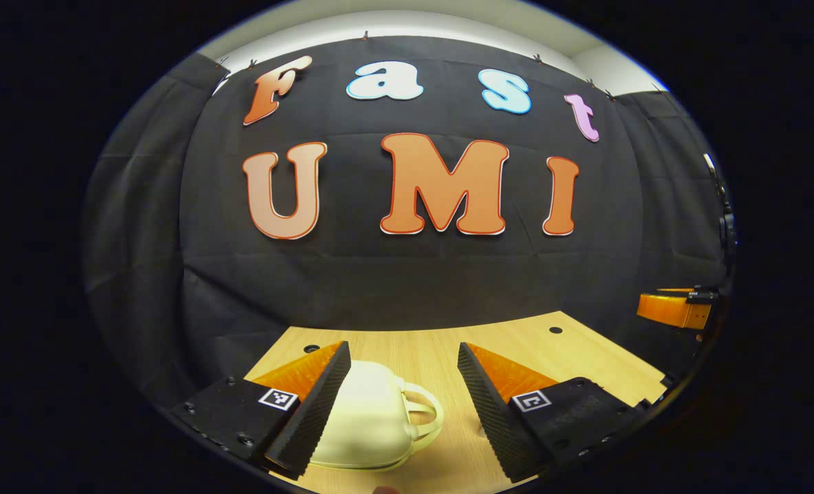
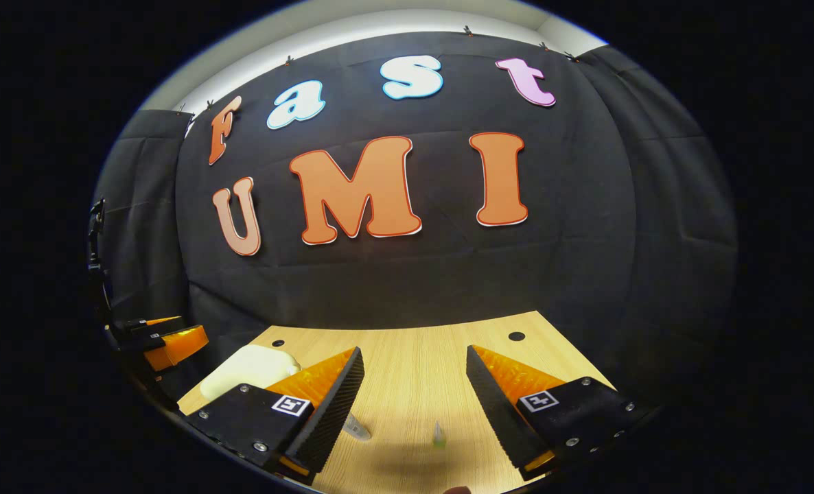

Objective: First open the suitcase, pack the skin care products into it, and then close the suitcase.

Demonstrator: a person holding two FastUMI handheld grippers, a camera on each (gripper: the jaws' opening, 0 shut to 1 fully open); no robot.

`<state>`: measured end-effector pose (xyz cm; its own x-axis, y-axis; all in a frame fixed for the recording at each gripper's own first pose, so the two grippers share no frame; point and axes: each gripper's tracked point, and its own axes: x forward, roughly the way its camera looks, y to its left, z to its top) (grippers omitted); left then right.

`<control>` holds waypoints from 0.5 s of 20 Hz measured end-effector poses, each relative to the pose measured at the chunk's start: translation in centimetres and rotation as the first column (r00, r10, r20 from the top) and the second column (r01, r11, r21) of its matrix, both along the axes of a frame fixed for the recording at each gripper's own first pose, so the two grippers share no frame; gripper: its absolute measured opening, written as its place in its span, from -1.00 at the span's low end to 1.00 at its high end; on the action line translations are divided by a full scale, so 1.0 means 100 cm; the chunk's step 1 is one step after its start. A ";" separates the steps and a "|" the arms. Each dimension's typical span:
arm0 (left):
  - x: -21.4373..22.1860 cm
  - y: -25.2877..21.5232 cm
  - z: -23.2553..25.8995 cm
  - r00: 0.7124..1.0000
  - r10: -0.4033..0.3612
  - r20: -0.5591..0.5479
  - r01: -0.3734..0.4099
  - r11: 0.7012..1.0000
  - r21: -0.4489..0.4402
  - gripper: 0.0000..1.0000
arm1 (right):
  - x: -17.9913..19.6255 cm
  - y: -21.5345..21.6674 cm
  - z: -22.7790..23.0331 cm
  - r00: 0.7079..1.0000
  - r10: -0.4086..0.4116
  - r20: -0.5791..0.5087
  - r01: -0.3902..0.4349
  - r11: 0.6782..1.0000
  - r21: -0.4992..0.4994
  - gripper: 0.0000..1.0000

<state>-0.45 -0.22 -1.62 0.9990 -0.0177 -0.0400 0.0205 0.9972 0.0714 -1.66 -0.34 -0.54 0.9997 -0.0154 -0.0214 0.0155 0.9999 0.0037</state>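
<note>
Cream and smooth, the little suitcase (image 1: pixel 369 418) sits at the bottom of the left gripper view, on the wooden table (image 1: pixel 441 350), with its handle (image 1: pixel 424 415) on the right side. It looks closed, so I think opening it comes first. My left gripper (image 1: pixel 403 398) is spread wide and holds nothing. My right gripper (image 2: pixel 414 405) is spread wide too. At the bottom of the right gripper view I see a small tube (image 2: pixel 356 429) and a tiny bottle (image 2: pixel 438 436) lying between its fingers. I should go slowly, pin the case down with one gripper and lift the lid with the other.
</note>
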 end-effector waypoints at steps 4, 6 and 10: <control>0.012 -0.004 -0.012 1.000 -0.010 -0.020 0.014 0.984 0.179 0.94 | -0.006 -0.009 -0.002 1.000 -0.016 -0.006 0.016 1.000 0.001 0.90; 0.018 -0.010 -0.030 0.998 -0.025 -0.055 0.039 0.963 0.267 0.96 | -0.009 -0.015 -0.003 1.000 -0.026 -0.008 0.026 1.000 0.010 0.90; 0.025 -0.022 -0.070 0.993 -0.031 -0.117 0.082 0.882 0.464 0.96 | -0.018 -0.035 -0.014 0.997 -0.069 -0.037 0.069 0.997 0.016 0.90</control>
